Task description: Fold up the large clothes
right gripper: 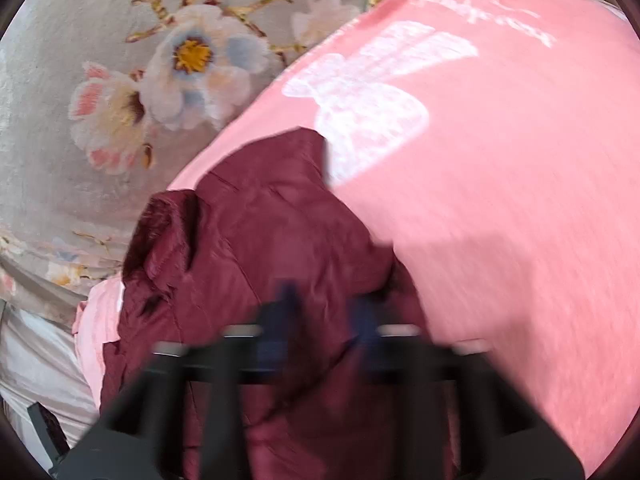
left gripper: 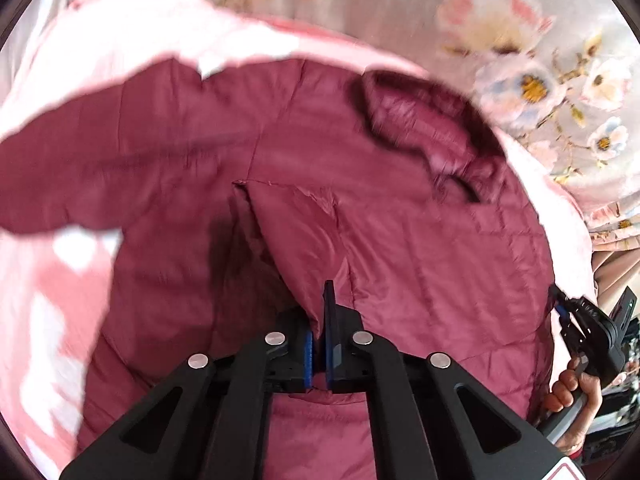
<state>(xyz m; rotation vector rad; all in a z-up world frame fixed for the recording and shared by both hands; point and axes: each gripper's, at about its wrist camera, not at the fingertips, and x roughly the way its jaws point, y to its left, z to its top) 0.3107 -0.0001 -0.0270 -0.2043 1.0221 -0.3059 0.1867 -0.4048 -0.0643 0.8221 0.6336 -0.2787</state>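
While left gripper [left gripper: 319, 344] pinches it, maroon quilted jacket [left gripper: 400, 216] lies rumpled — right gripper [right gripper: 328, 312] blurred, unclear

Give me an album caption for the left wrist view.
Left tongs pinch a fold of a maroon quilted jacket spread over a pink blanket.

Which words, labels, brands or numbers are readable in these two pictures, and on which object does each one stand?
None can be read for certain.
White script on the pink cloth: too blurred.
Light lettering on the right tongs, seen from the left wrist: too small.
Maroon jacket and floral sheet: no text seen.
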